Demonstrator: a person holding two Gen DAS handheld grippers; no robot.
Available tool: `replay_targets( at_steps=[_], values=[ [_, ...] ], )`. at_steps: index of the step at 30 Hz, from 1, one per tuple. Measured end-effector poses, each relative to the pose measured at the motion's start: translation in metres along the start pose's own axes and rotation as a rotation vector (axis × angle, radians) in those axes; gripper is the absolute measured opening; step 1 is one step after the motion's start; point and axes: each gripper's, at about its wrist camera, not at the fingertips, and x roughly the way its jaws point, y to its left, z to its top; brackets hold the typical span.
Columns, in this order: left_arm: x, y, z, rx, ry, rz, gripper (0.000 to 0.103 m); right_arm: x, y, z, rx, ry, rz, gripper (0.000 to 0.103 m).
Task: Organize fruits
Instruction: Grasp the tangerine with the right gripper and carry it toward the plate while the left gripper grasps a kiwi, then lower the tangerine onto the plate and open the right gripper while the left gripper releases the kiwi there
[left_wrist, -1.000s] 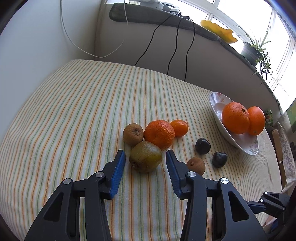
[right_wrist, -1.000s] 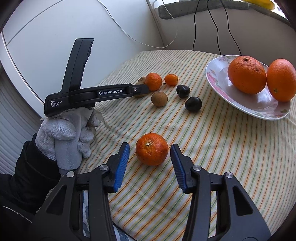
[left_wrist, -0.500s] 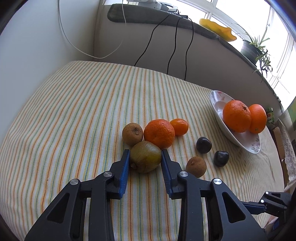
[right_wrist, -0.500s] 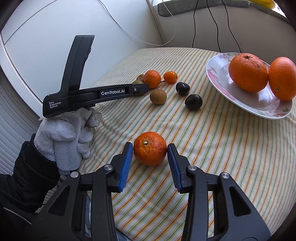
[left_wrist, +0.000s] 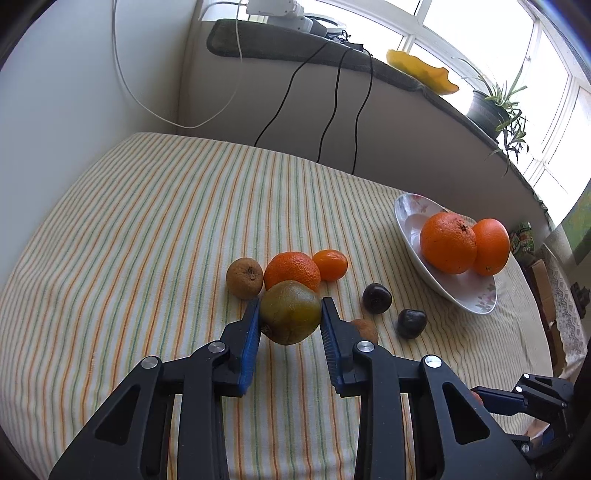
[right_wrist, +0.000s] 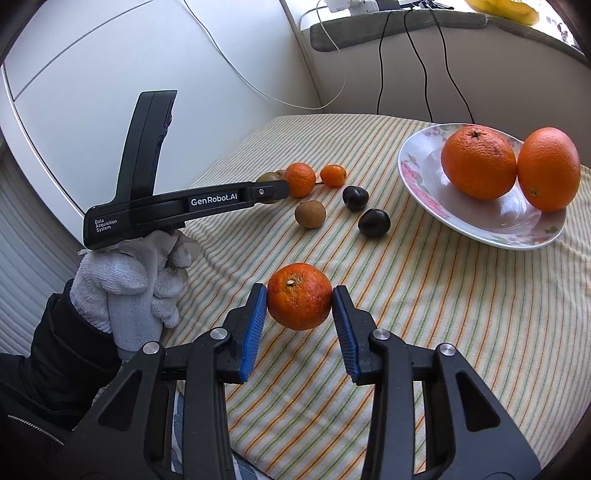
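My left gripper (left_wrist: 290, 312) is shut on a green-brown kiwi (left_wrist: 290, 312) and holds it just above the striped cloth. Behind it lie a brown fruit (left_wrist: 244, 277), a tangerine (left_wrist: 291, 269) and a small tangerine (left_wrist: 330, 264). My right gripper (right_wrist: 298, 297) is shut on an orange tangerine (right_wrist: 299, 295), lifted slightly off the cloth. A white floral plate (right_wrist: 421, 184) at the right holds two large oranges (right_wrist: 478, 166). Two dark plums (right_wrist: 373, 222) and a small brown fruit (right_wrist: 310, 214) lie between.
The table has a striped cloth (left_wrist: 147, 229). A wall stands at the left, a ledge with hanging cables (left_wrist: 332, 114) at the back. A potted plant (left_wrist: 487, 110) and a yellow dish (left_wrist: 421, 72) sit on the sill. The left hand tool (right_wrist: 184, 206) crosses the right wrist view.
Both grippers closed from open onto their fruit. The left one now grips and lifts the kiwi; the right one grips and lifts the tangerine.
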Motion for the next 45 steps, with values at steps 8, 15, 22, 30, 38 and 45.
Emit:
replay_targets(
  at_steps=[8, 15, 22, 30, 38, 45],
  values=[
    [-0.006, -0.033, 0.008, 0.052, -0.016, -0.052, 0.03, -0.019, -0.015, 0.005, 0.039, -0.059, -0.036, 0.038],
    [0.001, -0.063, 0.016, 0.098, -0.013, -0.1, 0.03, -0.038, -0.034, 0.009, 0.074, -0.113, -0.088, 0.038],
    [0.012, -0.092, 0.021, 0.141, -0.001, -0.14, 0.03, -0.05, -0.06, 0.017, 0.109, -0.154, -0.141, 0.038],
    [0.027, -0.12, 0.024, 0.189, 0.021, -0.163, 0.03, -0.048, -0.079, 0.026, 0.118, -0.159, -0.185, 0.038],
    [0.034, -0.131, 0.026, 0.218, 0.032, -0.157, 0.03, -0.036, -0.092, 0.031, 0.121, -0.15, -0.207, 0.038],
    [0.036, -0.135, 0.026, 0.235, 0.04, -0.142, 0.03, -0.03, -0.101, 0.034, 0.127, -0.144, -0.211, 0.038]
  ],
)
